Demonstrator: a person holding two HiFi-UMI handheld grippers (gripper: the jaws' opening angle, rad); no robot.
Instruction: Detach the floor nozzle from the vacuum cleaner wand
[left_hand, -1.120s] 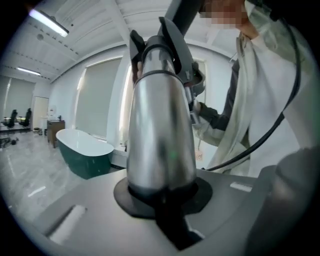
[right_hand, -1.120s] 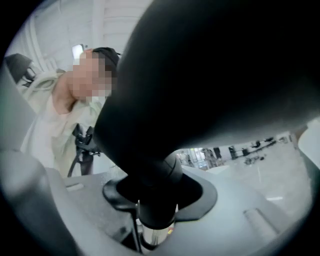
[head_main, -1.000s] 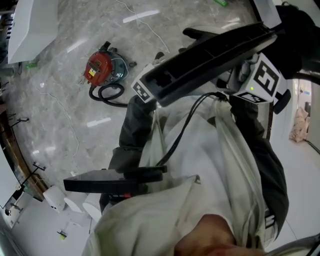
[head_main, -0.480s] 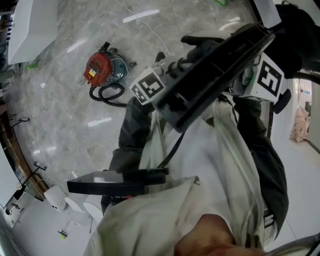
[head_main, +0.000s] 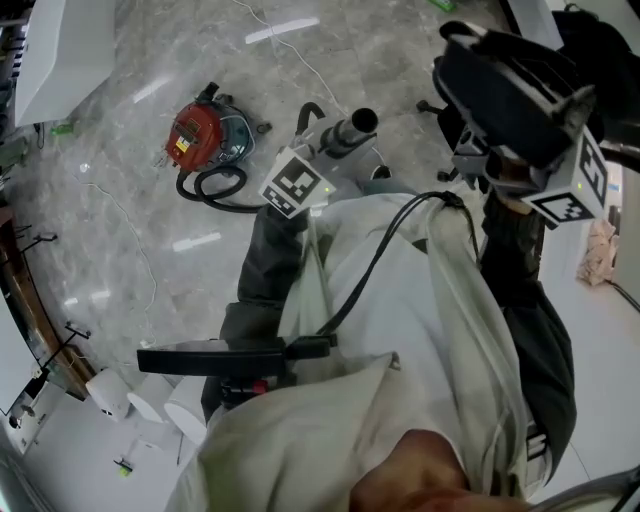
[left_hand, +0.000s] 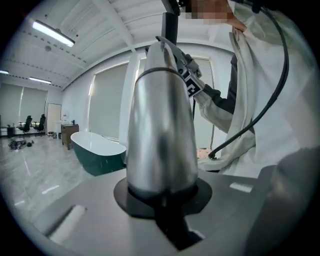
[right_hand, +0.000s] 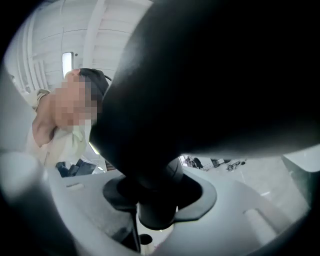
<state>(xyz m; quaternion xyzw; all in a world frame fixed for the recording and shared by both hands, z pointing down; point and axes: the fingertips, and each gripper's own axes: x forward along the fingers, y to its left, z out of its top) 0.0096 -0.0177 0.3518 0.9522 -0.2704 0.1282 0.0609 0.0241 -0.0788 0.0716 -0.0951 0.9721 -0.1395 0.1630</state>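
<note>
1. Since the wand's (head_main: 352, 126) open end shows bare in the head view, with floor visible between it and the floor nozzle (head_main: 505, 80), we'd call the two parts already separated.
2. Our left gripper (left_hand: 162, 205) has its jaws nearly closed, clamped on the silver wand. The tube runs straight out along the gripper's own line.
3. Our right gripper (right_hand: 152, 200) sits about half open, pinched on the nozzle's black neck. The nozzle body fills most of that view.
4. The relation that matters: the wand's long axis points up and to the right in the head view. The nozzle hangs well apart from its open end, further right and off that axis. Only the right hand carries it, so we reckon setting it down is that hand's job.
5. The red vacuum body (head_main: 200, 135) lies on the floor to the left.
</note>
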